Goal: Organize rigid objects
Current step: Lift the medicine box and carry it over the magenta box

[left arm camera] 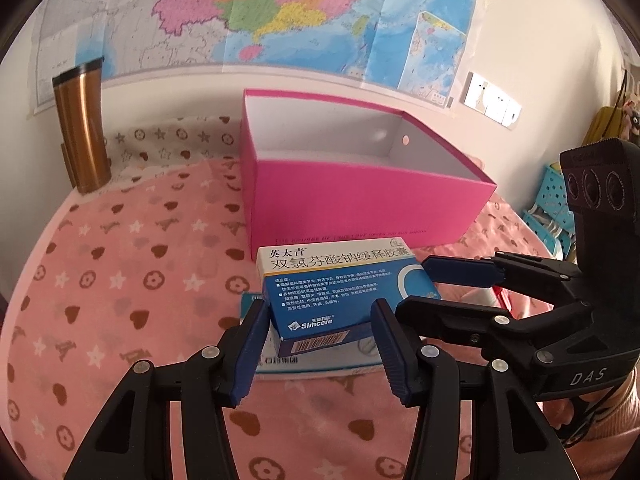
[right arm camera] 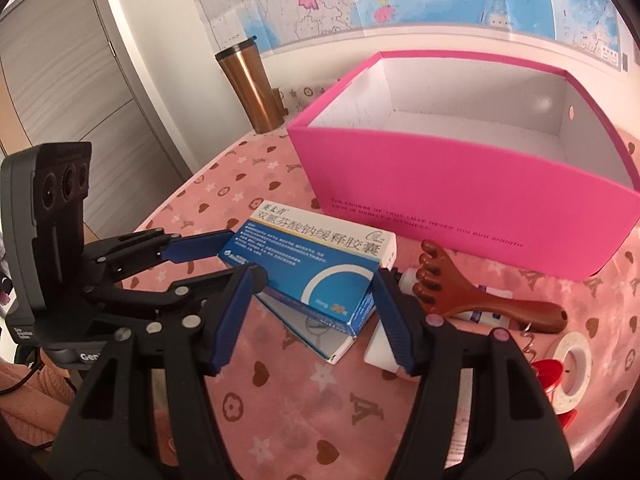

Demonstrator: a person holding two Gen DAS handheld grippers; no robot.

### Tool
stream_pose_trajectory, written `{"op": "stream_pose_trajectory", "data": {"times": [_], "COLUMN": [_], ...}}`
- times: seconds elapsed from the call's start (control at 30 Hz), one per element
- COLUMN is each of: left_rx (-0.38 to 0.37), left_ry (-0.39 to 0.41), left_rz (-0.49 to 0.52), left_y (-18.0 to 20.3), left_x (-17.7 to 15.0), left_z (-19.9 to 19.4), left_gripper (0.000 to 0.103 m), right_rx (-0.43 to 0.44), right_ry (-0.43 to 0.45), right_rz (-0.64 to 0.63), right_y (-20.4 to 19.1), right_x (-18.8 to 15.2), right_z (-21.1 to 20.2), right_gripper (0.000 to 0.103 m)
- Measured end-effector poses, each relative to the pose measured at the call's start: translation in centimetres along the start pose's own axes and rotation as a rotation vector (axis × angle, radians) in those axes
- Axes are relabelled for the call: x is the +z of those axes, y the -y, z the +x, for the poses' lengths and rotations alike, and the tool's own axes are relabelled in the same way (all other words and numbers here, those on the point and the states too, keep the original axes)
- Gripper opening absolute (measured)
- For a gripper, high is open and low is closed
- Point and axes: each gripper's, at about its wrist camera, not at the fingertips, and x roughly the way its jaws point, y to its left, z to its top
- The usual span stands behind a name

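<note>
Blue-padded jaws of both grippers stand spread around one blue medicine box (left arm camera: 336, 292), which lies just in front of the pink storage box (left arm camera: 360, 204) on the pink patterned cloth (left arm camera: 120, 280) covering the desk. From the near side of the pink storage box, the left gripper (left arm camera: 320, 344) brackets the medicine box's barcode end with its pads apart and not pressing it; the right gripper (right arm camera: 316, 320) straddles the same carton from the other angle, also released, one pad beside the carton's corner. Whether any pad actually touches the cardboard cannot be told. Under the medicine box lies a second flat carton (right arm camera: 316, 332), partly hidden. Just right of it, still in front of the pink storage box, a brown wooden massager (right arm camera: 480, 300) rests across a white tube (right arm camera: 384, 344), with a roll of white tape (right arm camera: 572, 372) over something red further right. Left of the pink storage box and behind it stands a copper tumbler (left arm camera: 82, 128) against the wall map (left arm camera: 280, 12).
</note>
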Motion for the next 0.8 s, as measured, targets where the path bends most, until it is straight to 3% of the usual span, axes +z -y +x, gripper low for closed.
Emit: {"op": "stream_pose_trajectory", "data": {"times": [0.4,0.8], "left_rx": [-0.006,0.016], "left_ry": [0.082,0.127], "left_rz": [0.069,0.097], "left_y": [2.3,3.0], "left_x": [4.4,10.1], "left_z": [-1.7,-1.1], "left_gripper": [0.054,0.055], "right_rx": [0.000,0.000], "right_ry": [0.089,0.149], "right_rz": [-0.030,-0.039], "right_y": [1.8,4.1], "right_x": [2.5,7.5], "right_z": [-3.4,-4.1], "right_gripper": [0.065,0.065]}}
